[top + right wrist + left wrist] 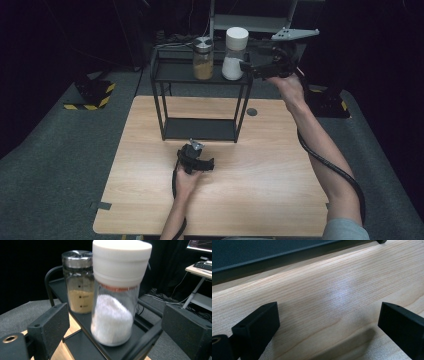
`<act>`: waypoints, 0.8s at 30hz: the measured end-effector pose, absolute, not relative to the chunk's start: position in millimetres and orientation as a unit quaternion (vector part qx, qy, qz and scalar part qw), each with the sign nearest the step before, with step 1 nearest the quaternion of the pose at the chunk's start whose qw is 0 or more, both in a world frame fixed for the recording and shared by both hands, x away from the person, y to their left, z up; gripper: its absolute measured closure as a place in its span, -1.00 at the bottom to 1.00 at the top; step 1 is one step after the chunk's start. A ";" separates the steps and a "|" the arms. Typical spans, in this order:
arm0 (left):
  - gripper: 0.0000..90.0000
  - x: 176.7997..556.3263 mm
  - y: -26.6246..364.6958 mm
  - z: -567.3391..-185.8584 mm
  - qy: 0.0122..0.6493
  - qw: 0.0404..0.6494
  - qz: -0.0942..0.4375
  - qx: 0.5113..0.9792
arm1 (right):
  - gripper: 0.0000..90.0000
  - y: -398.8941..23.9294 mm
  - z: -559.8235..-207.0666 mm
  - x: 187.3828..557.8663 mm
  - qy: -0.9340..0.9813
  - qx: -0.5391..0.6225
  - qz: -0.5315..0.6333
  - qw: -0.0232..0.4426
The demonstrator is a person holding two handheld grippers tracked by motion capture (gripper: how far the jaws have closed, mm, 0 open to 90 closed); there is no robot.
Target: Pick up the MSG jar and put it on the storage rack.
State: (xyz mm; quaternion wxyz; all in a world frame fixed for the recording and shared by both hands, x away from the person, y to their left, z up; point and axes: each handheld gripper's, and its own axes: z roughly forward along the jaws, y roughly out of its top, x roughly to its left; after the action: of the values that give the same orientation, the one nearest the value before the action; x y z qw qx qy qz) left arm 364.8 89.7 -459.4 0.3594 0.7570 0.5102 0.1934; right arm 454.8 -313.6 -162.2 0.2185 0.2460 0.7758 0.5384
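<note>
A glass jar with a white lid [234, 55] holding white powder stands on the top shelf of a black wire rack [175, 75]. Left of it is a steel-lidded jar of brown powder [203, 59]. My right gripper [246, 67] reaches in level from the right, up against the white-lidded jar. In the right gripper view that jar [112, 322] shows in the gap of the right gripper [115, 315], with room on both sides and the pads off the glass. My left gripper [197, 147] rests open on the wooden table [260, 170] in front of the rack, nothing between its jaws [327, 317].
The rack's lower shelf [262, 252] lies just ahead of the left gripper. The brown jar [78, 297] stands close behind the white-lidded one. A round hole [252, 112] marks the table's back right. Dark stands and a shelf unit crowd the floor behind the table.
</note>
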 end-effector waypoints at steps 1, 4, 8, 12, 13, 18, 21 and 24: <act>-0.91 364.8 89.7 -459.4 0.510 0.359 0.193 0.757 | -0.83 -313.6 -162.2 454.8 0.776 0.246 0.538 0.218; -0.91 364.9 89.5 -459.4 0.510 0.359 0.194 0.758 | -0.83 -322.1 -169.3 447.7 0.776 0.243 0.539 0.219; -0.91 364.8 89.1 -459.2 0.510 0.358 0.194 0.758 | -0.82 -328.8 -178.5 441.5 0.779 0.239 0.538 0.218; -0.91 364.8 88.7 -459.2 0.509 0.357 0.195 0.758 | -0.81 -334.7 -190.7 434.8 0.778 0.238 0.540 0.217; -0.91 364.8 88.6 -459.2 0.509 0.357 0.195 0.758 | -0.80 -336.2 -193.5 433.3 0.777 0.238 0.541 0.216; -0.91 364.8 88.2 -459.1 0.509 0.356 0.196 0.758 | -0.80 -340.7 -204.2 427.5 0.775 0.236 0.547 0.212; -0.91 364.8 88.6 -459.1 0.510 0.357 0.195 0.758 | -0.80 -342.4 -210.7 423.5 0.777 0.233 0.545 0.211; -0.91 364.9 88.7 -459.2 0.509 0.357 0.195 0.758 | -0.80 -346.5 -221.7 418.9 0.777 0.236 0.544 0.211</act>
State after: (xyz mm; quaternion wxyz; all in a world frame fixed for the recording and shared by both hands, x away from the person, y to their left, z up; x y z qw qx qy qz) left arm 364.9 88.7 -459.2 0.3573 0.7583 0.5093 0.1948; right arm 418.9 -346.5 -221.7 0.2109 0.2360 0.7771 0.5440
